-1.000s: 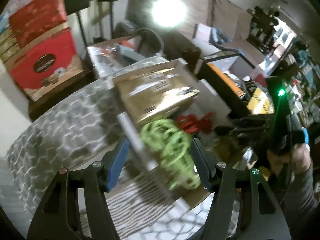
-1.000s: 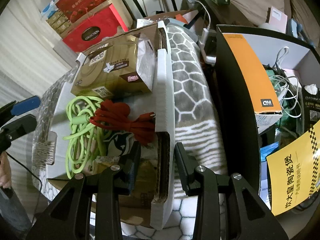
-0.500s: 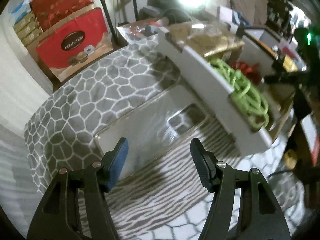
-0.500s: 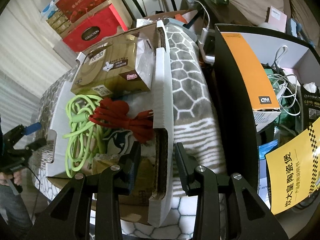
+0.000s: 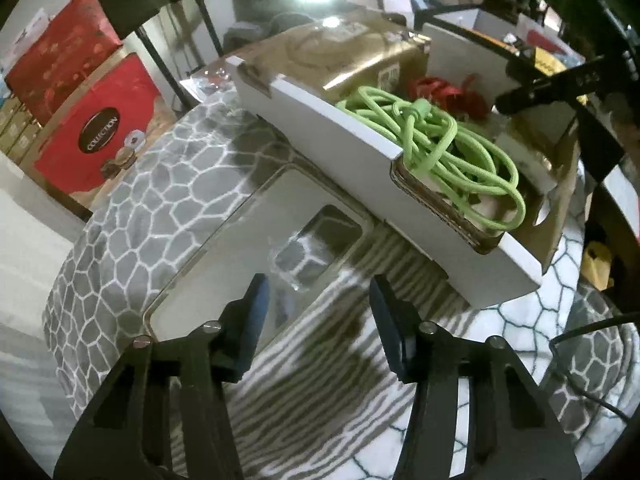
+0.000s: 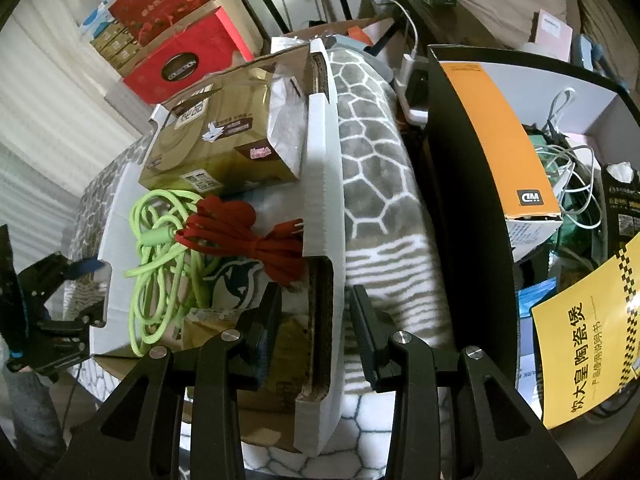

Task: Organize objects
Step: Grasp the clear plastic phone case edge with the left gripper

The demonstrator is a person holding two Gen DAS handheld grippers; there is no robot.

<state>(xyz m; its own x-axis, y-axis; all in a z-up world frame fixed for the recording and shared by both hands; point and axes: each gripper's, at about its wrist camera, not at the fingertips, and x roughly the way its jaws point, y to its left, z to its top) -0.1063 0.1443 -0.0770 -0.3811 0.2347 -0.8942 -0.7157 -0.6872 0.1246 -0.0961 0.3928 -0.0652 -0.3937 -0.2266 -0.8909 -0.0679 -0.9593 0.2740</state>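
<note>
Here, the left gripper is seen at lower centre of the left wrist view, jaws apart with nothing between them, having just been closing; it hangs over a clear flat plastic lid lying on the grey cobble-pattern blanket. The lid sits just beside the near wall of the white cardboard tray, which crosses the frame from upper centre to lower right. Inside the tray, a tangled green cable is piled against that wall, a red cable lies behind it, and a gold-brown tissue pack fills the far end. A red gift box marked COLLECTION is seen at upper left. In the right wrist view, the right gripper at lower centre is pinched on the tray's right wall, one finger inside and one outside. The green cable and red cable touch at mid-left, below the tissue pack. The left gripper is at the far left edge. A black box with an orange panel stands at right, a yellow leaflet at lower right.
</note>
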